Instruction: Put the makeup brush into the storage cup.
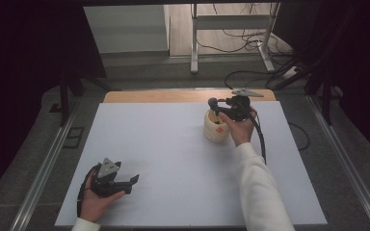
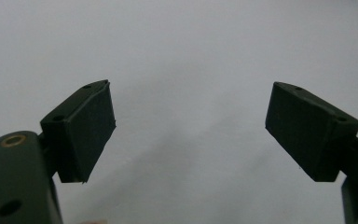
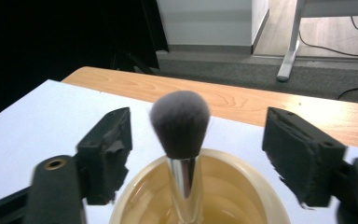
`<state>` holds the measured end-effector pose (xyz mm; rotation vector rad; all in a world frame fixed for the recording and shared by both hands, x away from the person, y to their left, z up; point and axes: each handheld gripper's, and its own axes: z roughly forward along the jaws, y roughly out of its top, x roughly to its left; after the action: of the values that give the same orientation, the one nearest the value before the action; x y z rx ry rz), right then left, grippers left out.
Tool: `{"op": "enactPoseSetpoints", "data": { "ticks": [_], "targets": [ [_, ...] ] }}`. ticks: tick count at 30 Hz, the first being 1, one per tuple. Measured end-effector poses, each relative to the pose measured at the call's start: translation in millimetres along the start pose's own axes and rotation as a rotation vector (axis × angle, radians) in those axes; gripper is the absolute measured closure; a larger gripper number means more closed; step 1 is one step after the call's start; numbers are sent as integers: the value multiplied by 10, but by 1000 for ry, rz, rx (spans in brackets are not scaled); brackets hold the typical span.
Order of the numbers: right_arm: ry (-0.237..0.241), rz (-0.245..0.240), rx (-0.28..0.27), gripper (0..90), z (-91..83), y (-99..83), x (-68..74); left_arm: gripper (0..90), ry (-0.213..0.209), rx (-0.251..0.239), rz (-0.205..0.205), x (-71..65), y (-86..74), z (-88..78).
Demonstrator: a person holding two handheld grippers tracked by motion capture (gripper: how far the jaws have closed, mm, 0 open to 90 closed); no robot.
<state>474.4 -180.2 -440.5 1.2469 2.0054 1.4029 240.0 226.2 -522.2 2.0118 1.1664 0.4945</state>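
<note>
A cream-coloured cup (image 1: 215, 130) stands on the white table top (image 1: 173, 154) at the back right. A make-up brush (image 1: 213, 102) with a grey bristle head and a silver ferrule stands upright in it. My right gripper (image 1: 221, 109) hovers at the cup's rim. In the right gripper view the brush head (image 3: 180, 120) rises between the jaws of the right gripper (image 3: 198, 135), which are open and clear of it on both sides, above the cup (image 3: 256, 186). My left gripper (image 1: 131, 185) rests near the front left, open, with only bare table between the jaws of the left gripper (image 2: 189, 128).
A strip of wooden table (image 1: 173, 96) shows beyond the white top's far edge. Behind it on the floor stand a metal desk frame (image 1: 194, 43) and loose cables (image 1: 250, 41). A black cable (image 1: 261, 139) trails from the right gripper along the sleeve.
</note>
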Motion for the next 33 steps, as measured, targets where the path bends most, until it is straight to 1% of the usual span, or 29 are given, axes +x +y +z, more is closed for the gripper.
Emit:
{"op": "enactPoseSetpoints", "data": {
  "ticks": [1, 6, 9, 11, 15, 23, 27, 33],
  "targets": [
    [-1, -3, 5, 208, -7, 3, 0, 161, 0, 0, 0, -2, 0, 0],
    [25, -5, 35, 143, -28, 0, -14, 161, 0, 0, 0, -4, 1, 2],
    [42, -12, 60, 115, -31, -6, -15, 161, 0, -1, 0, -6, 1, 2],
    [49, -18, 67, 99, -35, -7, -7, 161, 0, -1, 1, -7, 2, 2],
    [51, -22, 73, 91, -45, -1, 7, 161, 2, -4, -2, -8, 2, -1],
    [50, -31, 56, 93, -105, 16, 50, 161, 3, -5, -3, -4, -4, -8],
    [56, -39, 50, 94, -146, -2, 74, 161, 3, -4, -1, -13, -3, -9],
    [59, -34, 64, 98, -177, -67, 64, 161, 1, -6, -4, -20, 3, -4]
  ]
}}
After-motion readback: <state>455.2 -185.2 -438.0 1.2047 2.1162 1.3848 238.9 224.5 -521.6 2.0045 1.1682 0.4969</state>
